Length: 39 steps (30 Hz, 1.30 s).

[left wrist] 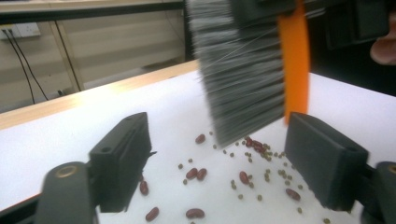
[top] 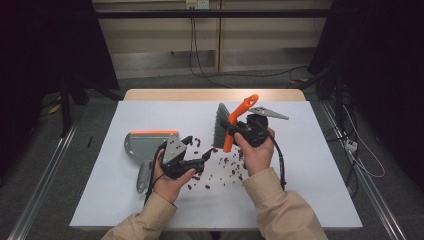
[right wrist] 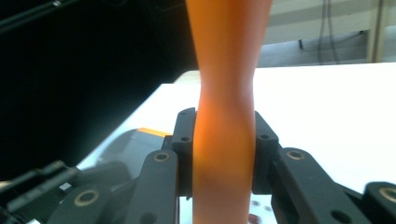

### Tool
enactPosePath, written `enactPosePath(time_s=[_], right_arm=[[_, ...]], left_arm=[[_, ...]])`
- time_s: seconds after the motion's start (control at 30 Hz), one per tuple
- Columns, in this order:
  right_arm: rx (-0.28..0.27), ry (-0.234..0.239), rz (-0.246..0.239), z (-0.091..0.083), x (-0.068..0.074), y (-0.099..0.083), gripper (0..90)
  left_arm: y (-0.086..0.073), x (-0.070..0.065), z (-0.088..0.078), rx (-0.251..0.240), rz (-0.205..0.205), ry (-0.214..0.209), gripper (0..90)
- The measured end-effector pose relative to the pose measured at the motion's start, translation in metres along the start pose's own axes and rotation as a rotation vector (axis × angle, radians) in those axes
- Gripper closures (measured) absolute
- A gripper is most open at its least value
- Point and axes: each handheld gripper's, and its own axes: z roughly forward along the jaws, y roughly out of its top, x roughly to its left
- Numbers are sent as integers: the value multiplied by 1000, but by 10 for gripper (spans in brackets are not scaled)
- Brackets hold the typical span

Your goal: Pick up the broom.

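- Orange and filling my right claw view, the brush handle (right wrist: 225,116) is pinched between both black pads, so my right claw (top: 235,131) is clenched on the brush.
- From the high view, the brush (top: 227,122) stands tilted above the worktop (top: 310,170), handle tip toward 1 o'clock and grey bristles (top: 220,127) at 9 o'clock of the handle.
- Directly under the bristles and spreading toward 6 o'clock lie the scattered red beans (top: 225,162); my left claw view also shows small green ones (left wrist: 271,172) among them.
- My left claw (top: 200,162) hangs released, its jaws well apart with nothing between them, low over the beans at 8 o'clock of the brush.
- At 9 o'clock of that claw the grey dustpan (top: 145,147) with its orange edge lies flat on the worktop, just beside my left hand (top: 167,182).
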Motion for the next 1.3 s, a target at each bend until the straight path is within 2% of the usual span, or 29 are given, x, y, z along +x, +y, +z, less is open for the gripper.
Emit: enactPosePath(time_s=[0.1,0.23,0.43,0.57,0.63,0.7,0.83,0.87,0.93,1.0,1.13,1.23,1.3], right_arm=[[13,-7,-20,-10,-11,4,704],[53,-29,-45,-22,-25,8,704],[110,-73,-61,-38,-43,11,704],[127,-94,-56,-47,-53,11,703],[138,-109,-65,-52,-58,10,704],[154,-128,-69,-56,-63,9,703],[178,-143,-60,-64,-74,6,704],[190,-153,-63,-66,-75,5,704],[214,-171,-81,-69,-79,5,703],[226,-193,-97,-73,-83,4,703],[266,-201,-71,-75,-94,4,703],[304,-226,-83,-69,-100,-1,703],[310,-237,-86,-62,-102,-5,702]], left_arm=[[1,3,-2,0,11,-1,192],[3,6,-6,3,-1,-13,152],[3,12,-11,7,-15,-29,128],[3,16,-16,13,-24,-45,116],[2,19,-19,15,-10,-42,113],[1,21,-23,14,-16,-40,110],[0,28,-29,16,-4,-32,110],[-1,28,-30,16,-16,-33,110],[-1,31,-34,17,0,-29,110],[-2,34,-37,13,-1,-25,110],[-3,39,-43,12,-6,-19,110],[-4,41,-45,18,-3,-20,110],[-5,43,-46,19,-3,-20,110]])
